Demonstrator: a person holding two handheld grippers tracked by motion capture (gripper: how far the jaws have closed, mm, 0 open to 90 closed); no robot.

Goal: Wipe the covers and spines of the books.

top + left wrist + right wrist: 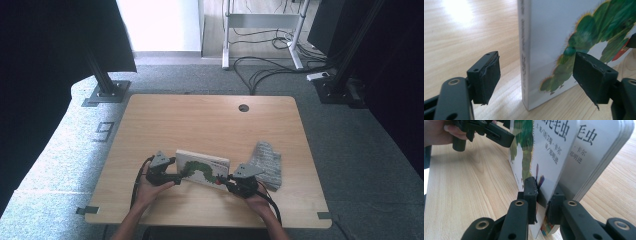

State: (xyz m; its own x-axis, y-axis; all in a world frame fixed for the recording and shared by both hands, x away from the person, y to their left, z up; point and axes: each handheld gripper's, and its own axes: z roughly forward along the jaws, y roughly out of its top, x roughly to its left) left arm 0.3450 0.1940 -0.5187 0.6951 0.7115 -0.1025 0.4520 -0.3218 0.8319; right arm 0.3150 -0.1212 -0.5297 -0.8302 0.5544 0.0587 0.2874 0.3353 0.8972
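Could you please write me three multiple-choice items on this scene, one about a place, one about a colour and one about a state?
1. Where does the grey knitted cloth lie on the light wooden table?
A. right of the book
B. left of the book
C. on the book

2. What colour is the caterpillar on the white board book?
A. blue
B. green
C. brown

3. How is the right tool?
A. wide open, clear of the book
B. lying on the table
C. shut on the front cover

Answers: 1 A, the cloth sits beyond the book's right end. 2 B, its body is green. 3 C, its jaws pinch the lifted cover, while the left tool stands open.
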